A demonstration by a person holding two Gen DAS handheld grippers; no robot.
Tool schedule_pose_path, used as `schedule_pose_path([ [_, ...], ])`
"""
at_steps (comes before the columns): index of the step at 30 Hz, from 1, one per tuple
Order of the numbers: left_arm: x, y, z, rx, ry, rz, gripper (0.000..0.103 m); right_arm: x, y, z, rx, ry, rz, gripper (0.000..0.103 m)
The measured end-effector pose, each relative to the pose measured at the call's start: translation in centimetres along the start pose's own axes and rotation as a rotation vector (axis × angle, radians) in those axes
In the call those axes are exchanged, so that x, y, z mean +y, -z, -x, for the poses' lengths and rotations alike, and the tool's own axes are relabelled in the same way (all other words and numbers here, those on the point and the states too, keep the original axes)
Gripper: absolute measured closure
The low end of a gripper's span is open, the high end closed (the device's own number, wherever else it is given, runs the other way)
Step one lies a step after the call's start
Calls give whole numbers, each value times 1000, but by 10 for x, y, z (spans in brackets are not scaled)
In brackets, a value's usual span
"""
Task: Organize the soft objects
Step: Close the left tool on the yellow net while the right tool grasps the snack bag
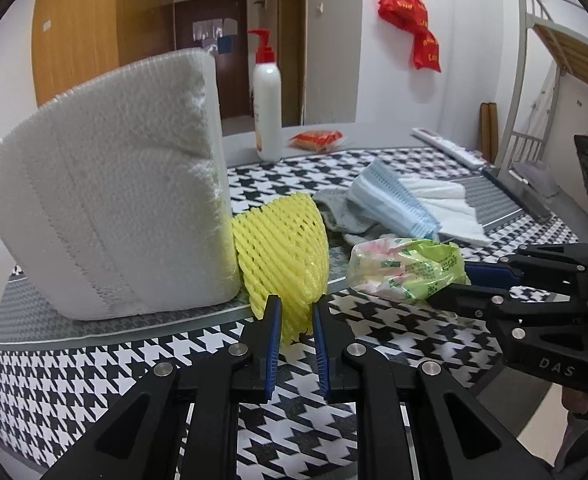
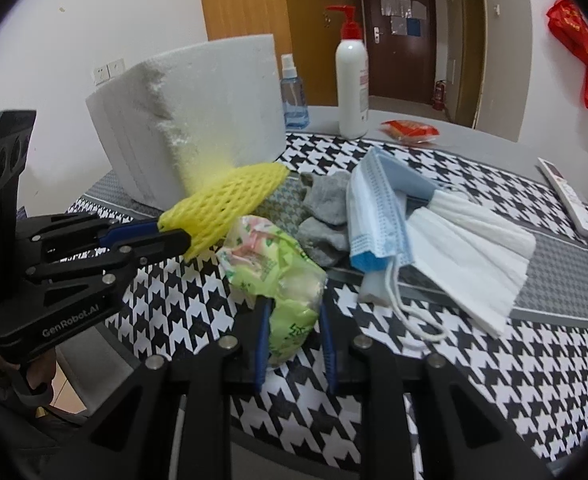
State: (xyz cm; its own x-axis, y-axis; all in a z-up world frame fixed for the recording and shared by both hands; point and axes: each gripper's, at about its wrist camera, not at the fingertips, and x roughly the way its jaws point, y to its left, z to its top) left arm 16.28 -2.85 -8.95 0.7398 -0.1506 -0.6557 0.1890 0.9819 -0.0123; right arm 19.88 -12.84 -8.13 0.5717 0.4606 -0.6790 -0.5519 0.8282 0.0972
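Note:
My left gripper (image 1: 296, 307) is shut on the near end of a yellow foam net sleeve (image 1: 284, 248), which leans against a big white foam block (image 1: 110, 184). In the right wrist view the left gripper (image 2: 174, 230) shows holding the net sleeve (image 2: 226, 206). My right gripper (image 2: 292, 308) is shut on a crumpled green plastic bag (image 2: 278, 268); it also shows in the left wrist view (image 1: 406, 266) with the right gripper (image 1: 450, 284) on it. Grey socks (image 2: 322, 220), a blue face mask (image 2: 378, 208) and white tissues (image 2: 474, 256) lie behind on the houndstooth table (image 2: 494, 380).
A white pump bottle (image 2: 352, 80), a blue spray bottle (image 2: 294, 100) and a red snack packet (image 2: 410, 130) stand at the table's far edge. A white remote (image 2: 570, 200) lies at the right. A blue-and-white sponge (image 2: 374, 276) sits under the mask.

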Motion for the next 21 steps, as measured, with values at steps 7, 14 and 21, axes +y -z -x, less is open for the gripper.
schedule_pose_path([
  [7,-9,3,20,-39,13,-24,86,-1,3,18,-26,22,-13,76],
  [14,-9,5,34,-65,11,-22,86,1,4,26,-48,37,-16,76],
  [21,-9,1,47,-97,13,-32,86,-1,3,37,-79,54,-33,76],
])
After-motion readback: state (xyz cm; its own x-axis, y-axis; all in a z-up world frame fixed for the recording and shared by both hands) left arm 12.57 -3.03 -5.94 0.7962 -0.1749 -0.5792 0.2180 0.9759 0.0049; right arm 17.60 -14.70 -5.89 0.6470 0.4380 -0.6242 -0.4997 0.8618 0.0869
